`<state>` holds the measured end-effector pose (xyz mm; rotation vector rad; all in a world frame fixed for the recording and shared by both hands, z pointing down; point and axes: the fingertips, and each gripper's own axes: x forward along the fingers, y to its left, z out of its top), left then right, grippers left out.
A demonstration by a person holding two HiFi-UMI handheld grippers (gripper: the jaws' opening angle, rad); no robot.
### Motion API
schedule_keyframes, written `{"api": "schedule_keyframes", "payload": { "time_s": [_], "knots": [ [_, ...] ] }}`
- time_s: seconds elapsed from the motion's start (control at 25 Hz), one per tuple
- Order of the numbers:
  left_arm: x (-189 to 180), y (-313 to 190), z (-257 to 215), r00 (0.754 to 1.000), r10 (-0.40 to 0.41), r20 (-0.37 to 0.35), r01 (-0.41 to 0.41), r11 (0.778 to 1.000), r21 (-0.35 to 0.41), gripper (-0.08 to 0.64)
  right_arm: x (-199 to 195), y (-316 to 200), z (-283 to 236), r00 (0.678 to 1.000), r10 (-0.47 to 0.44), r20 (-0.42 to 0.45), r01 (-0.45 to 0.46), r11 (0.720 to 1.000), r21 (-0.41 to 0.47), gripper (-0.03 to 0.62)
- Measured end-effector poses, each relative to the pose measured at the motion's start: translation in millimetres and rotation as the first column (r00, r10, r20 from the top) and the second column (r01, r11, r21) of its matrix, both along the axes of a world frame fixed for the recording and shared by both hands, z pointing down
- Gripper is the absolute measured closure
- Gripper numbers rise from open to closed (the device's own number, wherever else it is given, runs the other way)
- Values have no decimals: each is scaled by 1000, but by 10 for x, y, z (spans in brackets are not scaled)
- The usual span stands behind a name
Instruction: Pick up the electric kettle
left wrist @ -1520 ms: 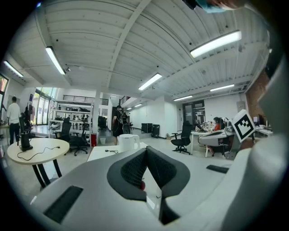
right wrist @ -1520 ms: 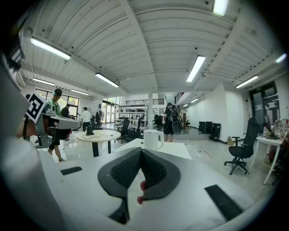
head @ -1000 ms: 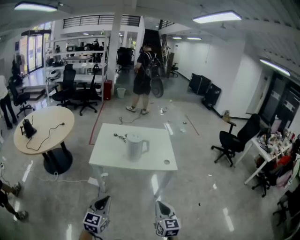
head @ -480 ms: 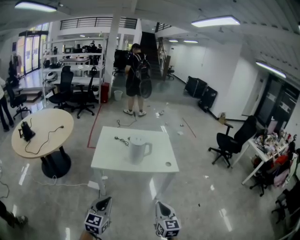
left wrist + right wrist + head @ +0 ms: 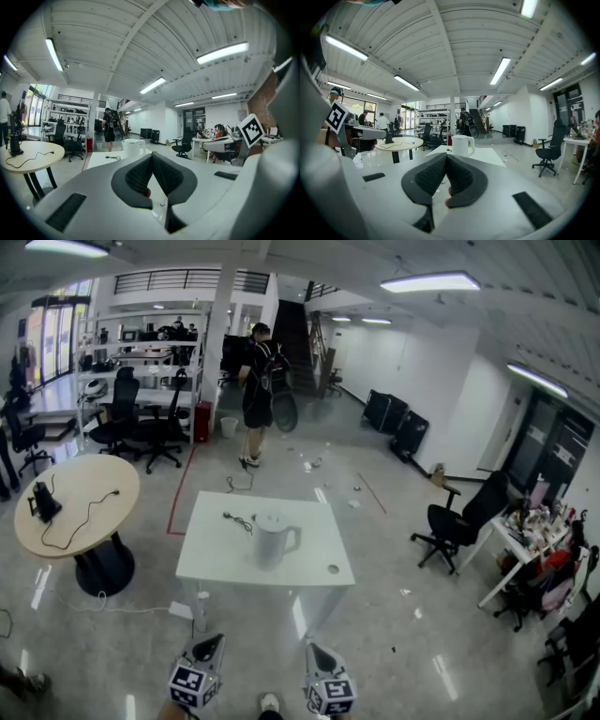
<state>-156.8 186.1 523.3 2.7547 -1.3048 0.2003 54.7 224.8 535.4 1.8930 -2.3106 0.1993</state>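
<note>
Kettle (image 5: 272, 538) sits about mid-frame in the head view, white and upright on the white table (image 5: 220, 568), handle pointing right, with a small dark cable (image 5: 239, 519) lying just up-left of it. Both claws poke in at the bottom edge, left gripper (image 5: 208, 645) and right gripper (image 5: 314, 652), well apart from the table. A round wooden table (image 5: 80, 493) is over at the left, and a person with a backpack (image 5: 256, 390) stands up top. Left gripper view: jaws pressed together with nothing between them, kettle (image 5: 132, 147) small and far off, just above the pads and a bit left of centre. Right gripper view: same deal, jaws closed on nothing, kettle (image 5: 462, 145) right above the tips
</note>
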Motion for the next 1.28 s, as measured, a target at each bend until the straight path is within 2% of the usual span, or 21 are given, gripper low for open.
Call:
{"api": "schedule_keyframes", "payload": {
  "time_s": [0.32,0.72,1.28],
  "knots": [
    [179,-424,-61,1000,2,2,-2,1000,-4,552,155,-431,-22,1000,-15,-14,15,1000,-10,581],
    [422,-1054,-70,999,-35,8,35,999,-8,552,401,-1116,42,999,-43,6,43,999,-13,581],
    [760,-1631,-14,995,-103,16,103,994,-21,552,760,-1841,135,995,-94,21,95,995,-16,581]
  ]
}}
